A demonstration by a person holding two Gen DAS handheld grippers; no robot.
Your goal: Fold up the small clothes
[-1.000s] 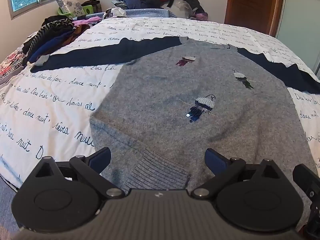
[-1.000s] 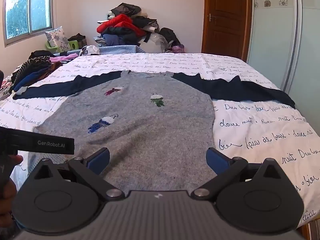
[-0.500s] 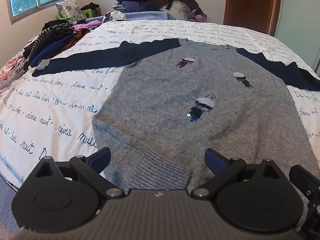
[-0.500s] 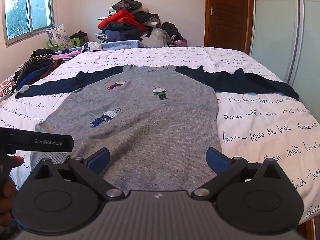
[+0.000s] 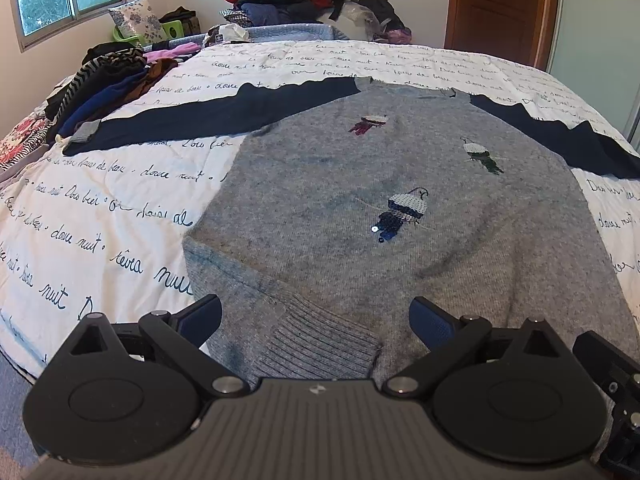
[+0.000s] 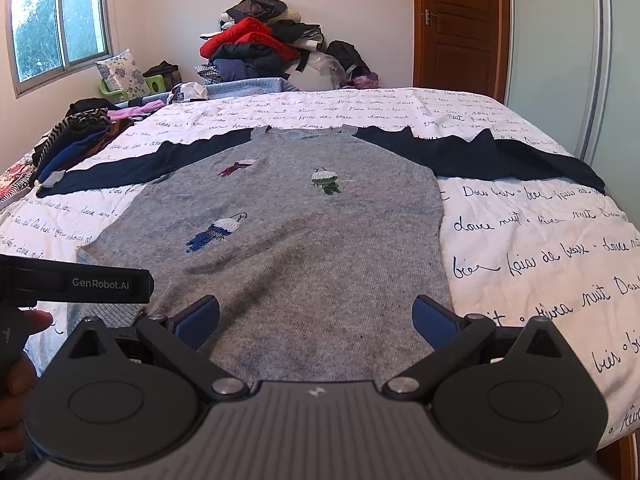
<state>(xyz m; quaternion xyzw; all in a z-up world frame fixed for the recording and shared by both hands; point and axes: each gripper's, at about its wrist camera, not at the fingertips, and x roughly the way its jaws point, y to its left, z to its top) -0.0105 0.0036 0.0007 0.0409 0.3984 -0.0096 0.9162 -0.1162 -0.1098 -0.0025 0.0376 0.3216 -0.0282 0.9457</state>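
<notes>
Presently, left tool (image 5: 316, 314): jaws wide, empty, poised low over the sweater's (image 5: 400, 216) turned-up ribbed hem corner. Right tool (image 6: 316, 316): likewise wide, empty, at the hem. Sweater lay flat on the bed (image 6: 520, 232), directly ahead, long axis running away, sleeves spread sideways; left tool nearer the fold.

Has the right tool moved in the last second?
Yes. The right tool has risen or tilted down: in its view the sweater and the door sit lower than before. It stays open.
</notes>
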